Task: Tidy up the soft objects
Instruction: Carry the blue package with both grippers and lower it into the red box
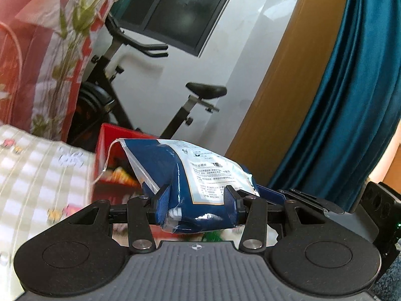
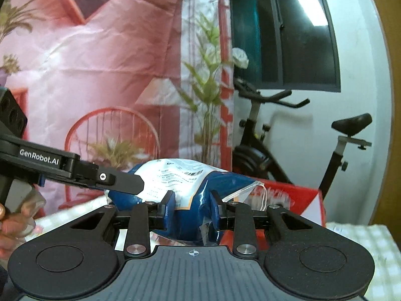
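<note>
Left gripper [image 1: 198,198] was clamped on one end of the blue-and-white soft packet [image 1: 190,175]; right gripper [image 2: 192,202] pinched the other end, so the packet hung between both, lifted clear of the checked cloth [image 1: 37,165]. A red box [image 1: 112,155] sat just behind it, with an exercise bike [image 2: 288,145] and a pink printed backdrop [image 2: 100,62] beyond.

Blue-white plastic pack [image 1: 200,183], pinched, held aloft

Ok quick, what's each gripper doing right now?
Left gripper: closed on the blue pack.
Right gripper: closed on the same pack, at its other end.
</note>
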The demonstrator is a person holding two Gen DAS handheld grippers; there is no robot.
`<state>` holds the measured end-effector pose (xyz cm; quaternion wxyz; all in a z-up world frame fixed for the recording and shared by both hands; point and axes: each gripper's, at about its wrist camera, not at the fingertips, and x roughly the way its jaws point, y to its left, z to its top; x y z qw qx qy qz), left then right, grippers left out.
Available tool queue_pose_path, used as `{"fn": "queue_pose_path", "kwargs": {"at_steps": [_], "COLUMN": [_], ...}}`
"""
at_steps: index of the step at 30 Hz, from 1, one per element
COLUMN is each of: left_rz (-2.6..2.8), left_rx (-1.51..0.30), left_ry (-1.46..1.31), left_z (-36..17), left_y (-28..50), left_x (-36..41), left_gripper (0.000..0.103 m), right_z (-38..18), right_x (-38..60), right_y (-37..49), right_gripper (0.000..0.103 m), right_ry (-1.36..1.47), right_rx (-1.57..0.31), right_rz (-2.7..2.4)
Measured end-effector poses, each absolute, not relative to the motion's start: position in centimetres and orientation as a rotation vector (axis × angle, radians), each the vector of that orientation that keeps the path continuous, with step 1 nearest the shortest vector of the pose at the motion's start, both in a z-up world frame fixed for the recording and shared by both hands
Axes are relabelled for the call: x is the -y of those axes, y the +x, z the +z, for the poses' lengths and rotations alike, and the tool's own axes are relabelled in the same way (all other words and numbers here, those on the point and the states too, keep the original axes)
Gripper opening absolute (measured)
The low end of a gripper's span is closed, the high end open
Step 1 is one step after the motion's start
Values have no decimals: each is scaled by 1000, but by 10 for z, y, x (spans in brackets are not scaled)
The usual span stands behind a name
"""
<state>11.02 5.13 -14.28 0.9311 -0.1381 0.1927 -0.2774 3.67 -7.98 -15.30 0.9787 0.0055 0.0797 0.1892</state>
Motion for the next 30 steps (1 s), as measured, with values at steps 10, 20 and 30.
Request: {"fn": "queue_pose_path", "kwargs": {"at_steps": [10, 20, 30], "left_rz": [-596, -514, -510], "left_rx": [-449, -618, -677], "left_ry": [-367, -311, -248], "left_z": [-137, -168, -180], "left_y": [213, 276, 289], "left_x": [-34, -12, -10], "left_gripper": [48, 48, 48], "right_z": [-137, -177, -210], "right_x": [119, 125, 122], "right_y": [134, 208, 233], "right_gripper": [26, 26, 26], "right_ry": [33, 22, 49], "right_rx": [-190, -369, -502], "right_rz": [333, 287, 259]}}
